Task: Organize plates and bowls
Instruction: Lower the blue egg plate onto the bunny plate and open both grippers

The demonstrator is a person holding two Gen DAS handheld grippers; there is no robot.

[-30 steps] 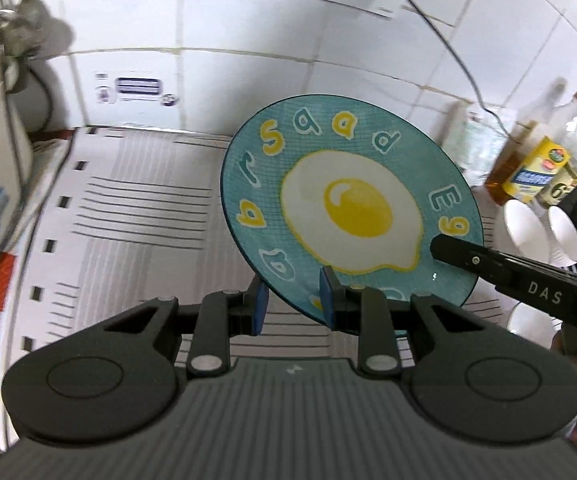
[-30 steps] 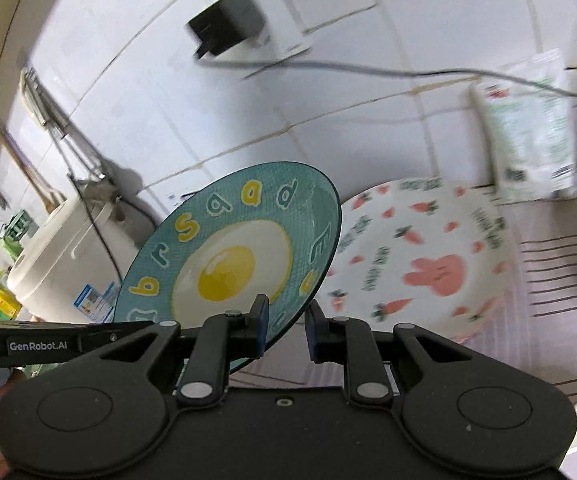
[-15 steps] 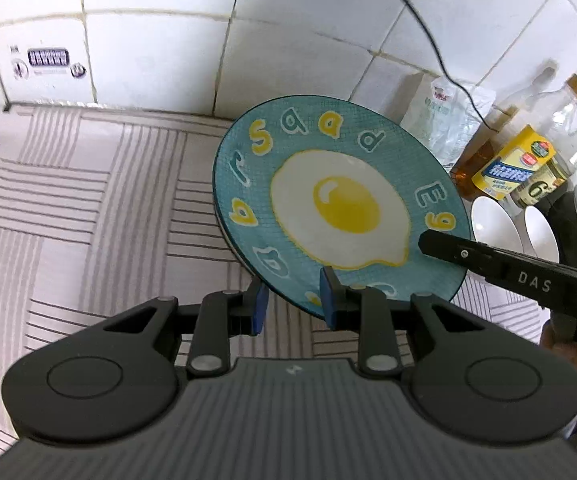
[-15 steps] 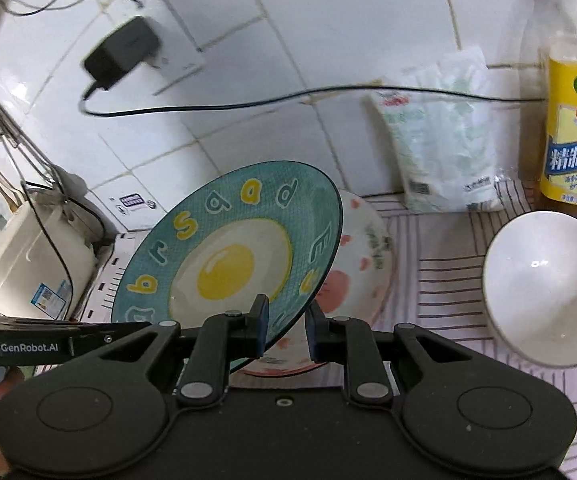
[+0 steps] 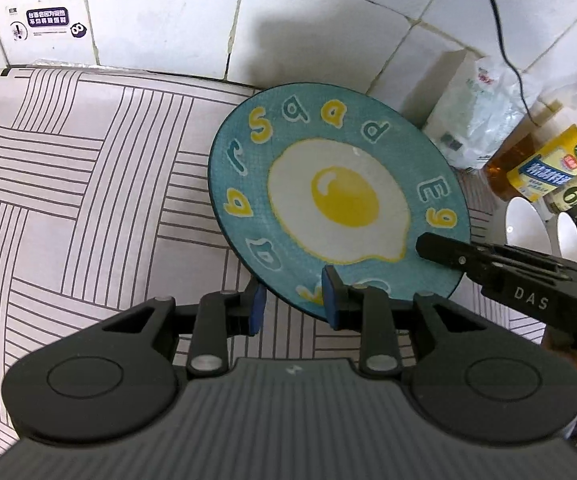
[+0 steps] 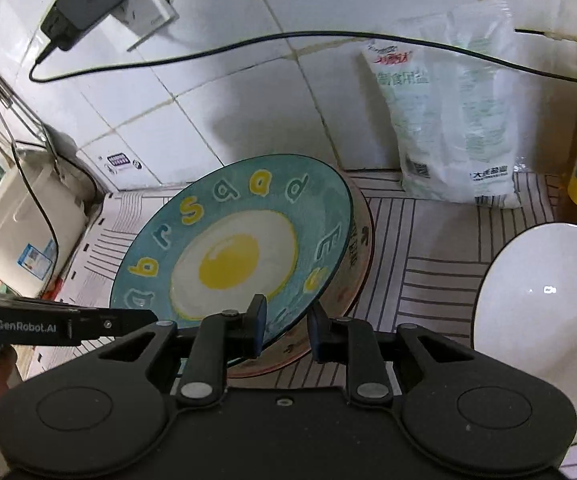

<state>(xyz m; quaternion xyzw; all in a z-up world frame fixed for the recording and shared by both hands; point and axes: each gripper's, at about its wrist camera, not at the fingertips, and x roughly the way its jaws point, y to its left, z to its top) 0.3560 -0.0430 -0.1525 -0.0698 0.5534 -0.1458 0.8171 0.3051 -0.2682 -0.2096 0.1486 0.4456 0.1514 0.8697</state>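
A teal plate point(image 5: 336, 196) with a fried-egg picture and yellow letters is held by both grippers. My left gripper point(image 5: 291, 300) is shut on its near rim. My right gripper point(image 6: 284, 326) is shut on the opposite rim; the plate point(image 6: 228, 248) shows there too. Just under it lies a cream plate point(image 6: 358, 256) with pink carrot print, mostly hidden. The teal plate sits tilted, low over that plate; I cannot tell if they touch. Each gripper shows in the other's view: the right one at the right point(image 5: 440, 250), the left one at the left point(image 6: 144, 318).
A white bowl point(image 6: 544, 316) stands right of the plates; white bowls point(image 5: 528, 224) also show in the left view. A salt bag point(image 6: 448, 112), oil bottles point(image 5: 544, 168), a wall charger point(image 6: 84, 8) with cable, and a rice cooker point(image 6: 20, 216) line the tiled wall. A striped mat point(image 5: 68, 184) covers the counter.
Both grippers have carried the teal plate rightward and down. It now hangs low over the carrot plate, which it covers almost fully.
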